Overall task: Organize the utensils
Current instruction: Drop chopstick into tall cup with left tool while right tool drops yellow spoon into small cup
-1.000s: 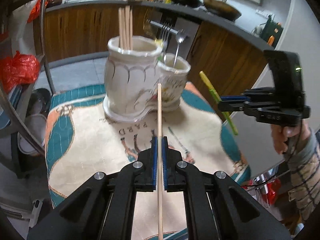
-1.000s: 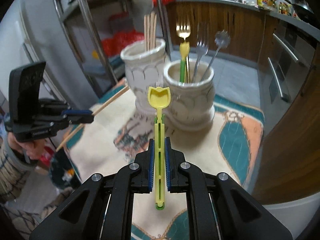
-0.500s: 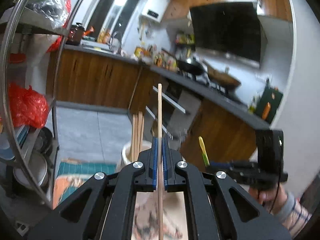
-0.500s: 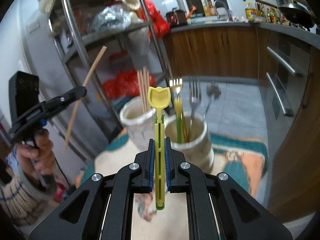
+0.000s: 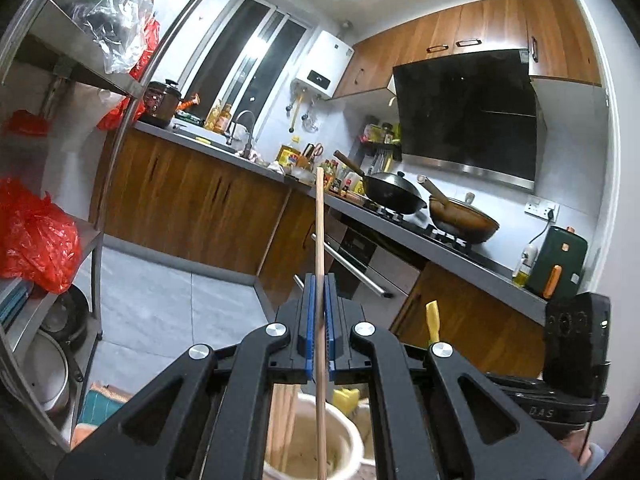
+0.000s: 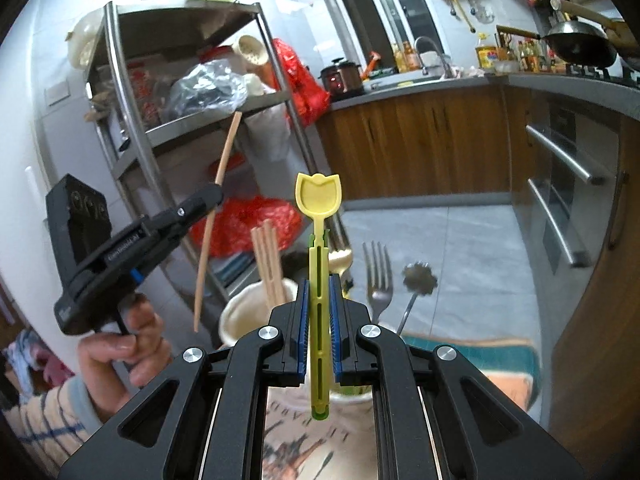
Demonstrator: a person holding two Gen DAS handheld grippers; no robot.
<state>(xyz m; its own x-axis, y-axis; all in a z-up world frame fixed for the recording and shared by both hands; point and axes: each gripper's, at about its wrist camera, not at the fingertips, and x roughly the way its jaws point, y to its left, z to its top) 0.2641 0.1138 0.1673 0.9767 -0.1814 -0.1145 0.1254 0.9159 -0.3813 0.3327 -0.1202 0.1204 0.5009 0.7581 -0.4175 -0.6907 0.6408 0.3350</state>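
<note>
Both jaws grip: left gripper (image 5: 319, 332) a chopstick (image 5: 319, 240), right gripper (image 6: 319, 340) a yellow spoon (image 6: 318, 216); lettering unreadable

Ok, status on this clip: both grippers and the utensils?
Left gripper shut on chopstick, over the chopstick pot. Right gripper shut on yellow spoon above the fork pot. Nothing blocking.

Table covered by a printed teal-and-cream cloth (image 6: 472, 364); a white ceramic two-cup utensil holder (image 6: 240, 320) stands directly on the cloth.
</note>
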